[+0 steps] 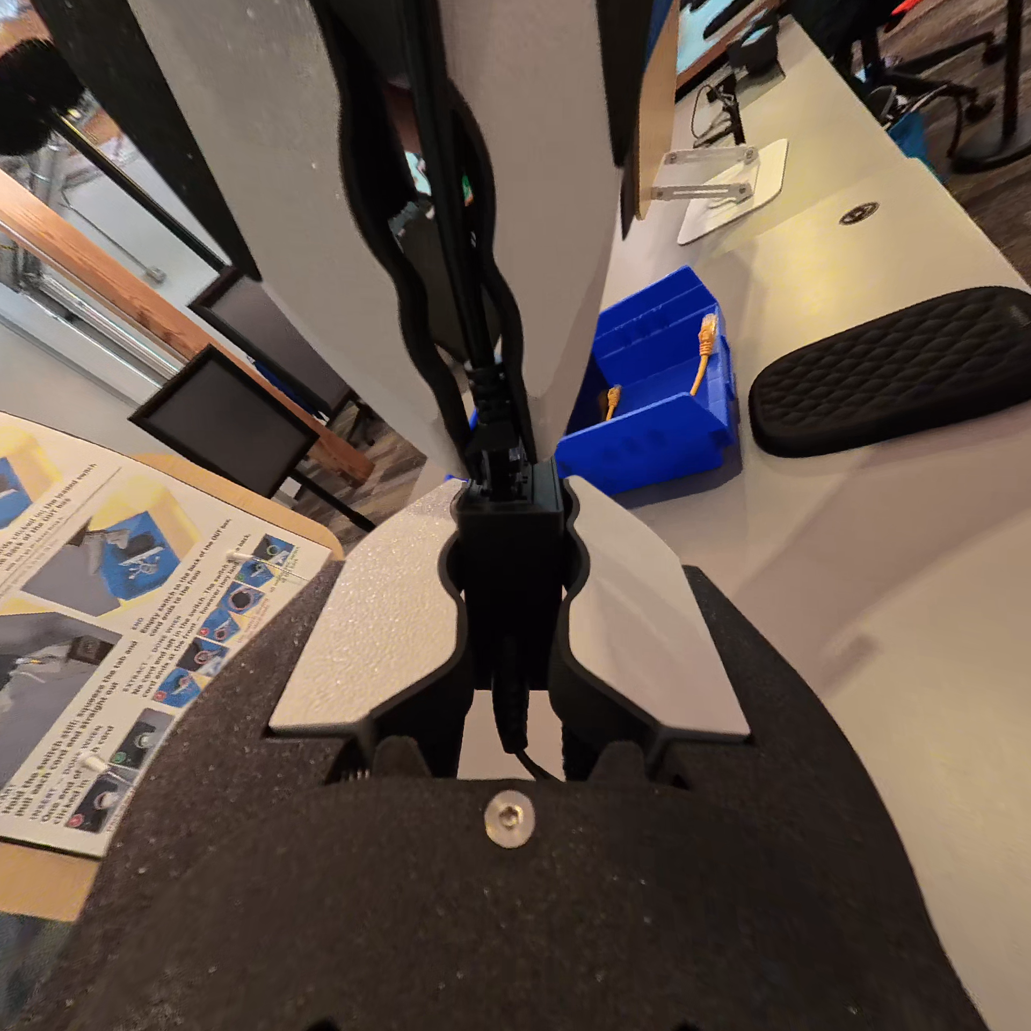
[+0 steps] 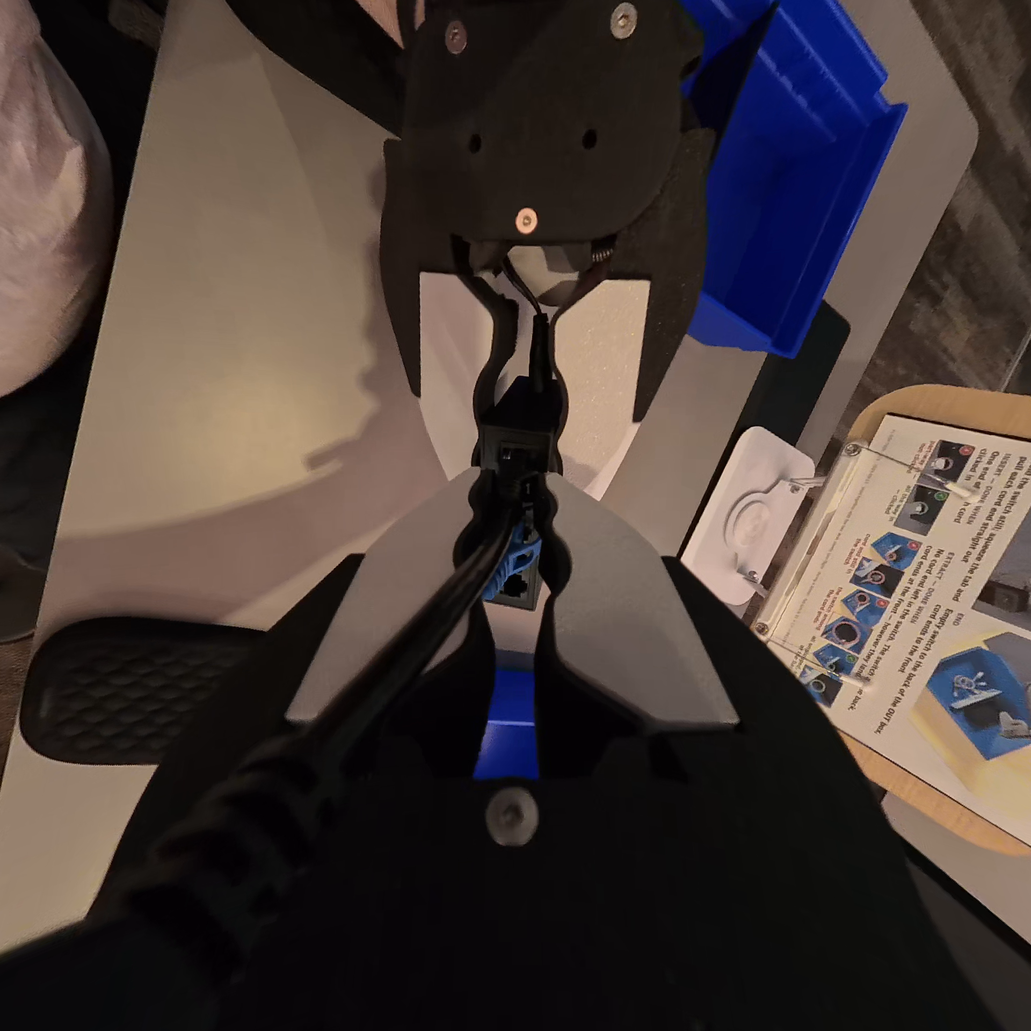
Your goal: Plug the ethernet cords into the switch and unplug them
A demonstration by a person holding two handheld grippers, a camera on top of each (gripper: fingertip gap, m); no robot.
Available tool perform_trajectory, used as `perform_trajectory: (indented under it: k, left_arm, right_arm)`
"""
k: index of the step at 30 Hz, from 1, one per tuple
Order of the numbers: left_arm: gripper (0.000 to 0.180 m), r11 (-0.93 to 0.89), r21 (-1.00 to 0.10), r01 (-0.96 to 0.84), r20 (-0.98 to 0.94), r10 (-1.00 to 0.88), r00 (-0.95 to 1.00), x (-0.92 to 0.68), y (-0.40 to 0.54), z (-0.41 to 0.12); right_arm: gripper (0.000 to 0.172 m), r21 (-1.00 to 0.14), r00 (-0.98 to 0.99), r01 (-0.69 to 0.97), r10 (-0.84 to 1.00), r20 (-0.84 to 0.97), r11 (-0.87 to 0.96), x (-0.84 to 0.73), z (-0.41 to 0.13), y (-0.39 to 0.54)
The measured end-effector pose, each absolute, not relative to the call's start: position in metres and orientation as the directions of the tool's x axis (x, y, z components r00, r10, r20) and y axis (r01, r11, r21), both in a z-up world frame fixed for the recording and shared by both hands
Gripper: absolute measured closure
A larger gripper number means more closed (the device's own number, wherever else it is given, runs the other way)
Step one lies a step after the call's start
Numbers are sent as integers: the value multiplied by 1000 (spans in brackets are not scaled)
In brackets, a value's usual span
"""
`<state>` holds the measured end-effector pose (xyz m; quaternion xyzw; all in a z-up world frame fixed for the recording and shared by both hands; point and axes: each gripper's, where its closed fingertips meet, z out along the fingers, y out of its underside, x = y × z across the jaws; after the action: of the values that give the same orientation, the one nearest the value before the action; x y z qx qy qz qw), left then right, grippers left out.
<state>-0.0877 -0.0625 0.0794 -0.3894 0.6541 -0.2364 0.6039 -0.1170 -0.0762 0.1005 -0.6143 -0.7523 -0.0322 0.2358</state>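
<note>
Here the switch (image 1: pixel 510 535) sits clamped in the left claw (image 1: pixel 510 502).

A black switch (image 1: pixel 510 535), a black cord (image 1: pixel 491 390), a blue bin (image 1: pixel 658 401) with orange cords (image 1: pixel 704 351), and a black quilted pad (image 1: pixel 892 368).

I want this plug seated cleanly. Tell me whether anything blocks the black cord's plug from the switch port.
Nothing visible does. The black cord, held in the right gripper, reaches the port of the switch clamped in the left gripper. A blue plug sits beside it, not in its path.
</note>
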Motion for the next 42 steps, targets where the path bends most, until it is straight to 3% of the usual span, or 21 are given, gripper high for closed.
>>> perform_trajectory:
  k: [10,14,21,33,36,42]
  left_arm:
    - [150,549,-792,-267,-571,-821,8,-86,-59,72]
    - [152,459,-846,-271,-479,-878,9,-89,-49,71]
    - [152,411,-864,-291,-424,-905,-18,-90,-43,63]
    - [153,432,-862,-266,-450,-893,7,-94,-44,73]
    - [151,450,-868,-209,-463,-886,16,-91,-48,78]
    - [151,446,-868,-220,-456,-890,-7,-85,-45,64]
  right_arm:
    - [159,-261,-120,934,902,415,244,-114,95,-72]
    - [159,-366,-43,909,916,399,201,-120,94,-60]
    - [157,-354,-60,909,909,412,220,-121,87,-51]
    - [159,-399,-66,874,881,468,277,-128,95,-53]
    - [160,-450,-35,861,911,411,236,-129,93,-54]
    - [160,-427,-16,887,934,358,179,-124,78,-50]
